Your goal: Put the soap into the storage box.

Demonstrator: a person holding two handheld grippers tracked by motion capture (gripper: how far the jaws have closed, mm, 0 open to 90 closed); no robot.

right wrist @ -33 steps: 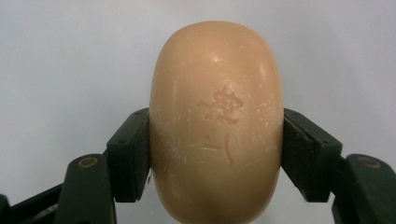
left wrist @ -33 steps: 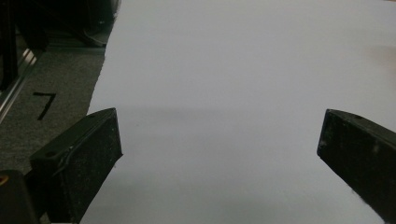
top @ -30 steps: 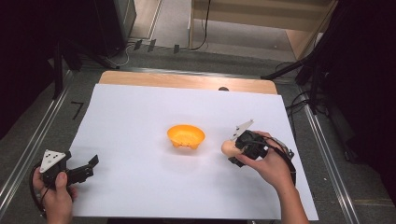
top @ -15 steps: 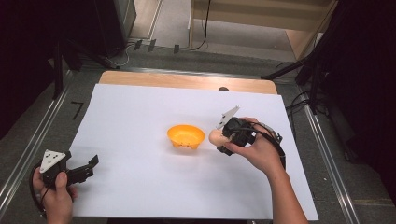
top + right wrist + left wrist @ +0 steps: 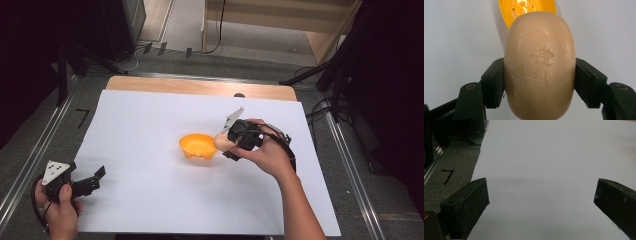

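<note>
While the right hand-held gripper point(image 5: 226, 145) hangs just beside the right rim of the orange bowl point(image 5: 197, 146), its jaws are clamped on a tan bar of soap point(image 5: 540, 65), one pad pressed to each long side. Seen from the right gripper view, the soap is a smooth, rounded oval with a small stamped emblem and fine pale scuffs, and the bowl's glossy orange plastic shows just past its far end. From the high view, the bowl sits near the middle of a white paper sheet point(image 5: 150, 120) that covers most of the table point(image 5: 200, 87), whose wooden edge shows as a strip along the far side. Wide bare paper lies on every side of the bowl, most of it to the left and toward the person. Down at the sheet's near left corner, the left hand-held gripper point(image 5: 92, 181) rests low with its jaws spread wide and nothing between them, well apart from the bowl; its black pads look matte and slightly dusty.
</note>
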